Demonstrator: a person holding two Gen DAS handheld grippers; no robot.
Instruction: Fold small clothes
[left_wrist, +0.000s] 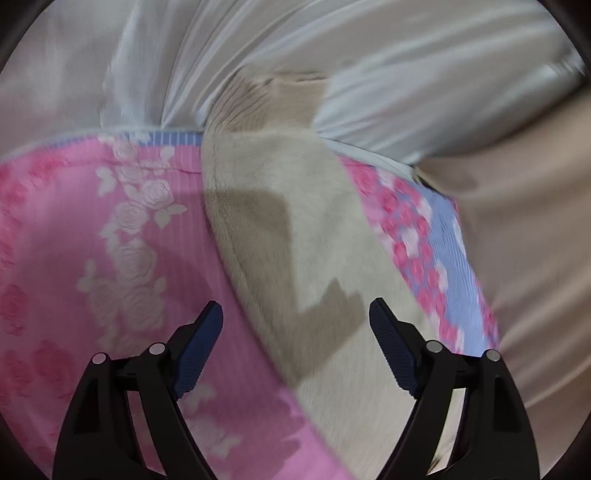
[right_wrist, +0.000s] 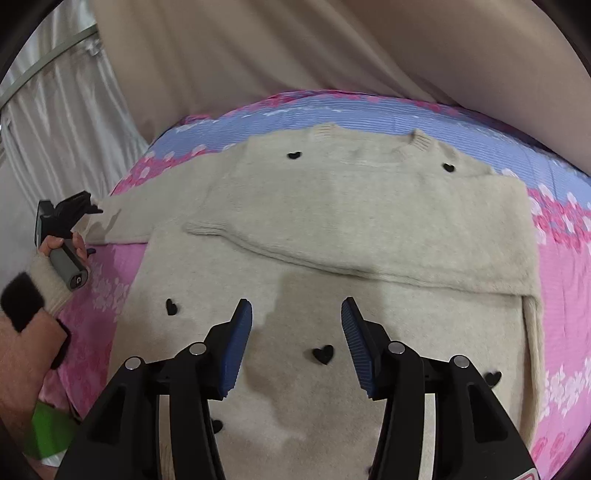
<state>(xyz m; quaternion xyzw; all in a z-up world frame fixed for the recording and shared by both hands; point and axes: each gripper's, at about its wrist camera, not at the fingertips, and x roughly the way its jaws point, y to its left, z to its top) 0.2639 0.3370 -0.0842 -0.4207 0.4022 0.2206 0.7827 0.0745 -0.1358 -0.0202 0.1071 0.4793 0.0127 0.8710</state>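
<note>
**Cream sweater flat on the floral bedspread**

The sweater (right_wrist: 332, 229) lies on the pink bedspread (right_wrist: 576, 295), neckline toward the far blue border, one sleeve folded crosswise over the chest. The right gripper (right_wrist: 296, 317) and the left gripper (left_wrist: 295, 317) hover above it, jaws apart, holding nothing.

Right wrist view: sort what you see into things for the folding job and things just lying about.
For the job:
- cream sweater with black hearts, one sleeve folded across it
- right hand-held gripper, open above it
- left hand-held gripper, at the sweater's other sleeve

Just there:
- pink floral bedspread
- beige curtain
- green item, unclear
</note>
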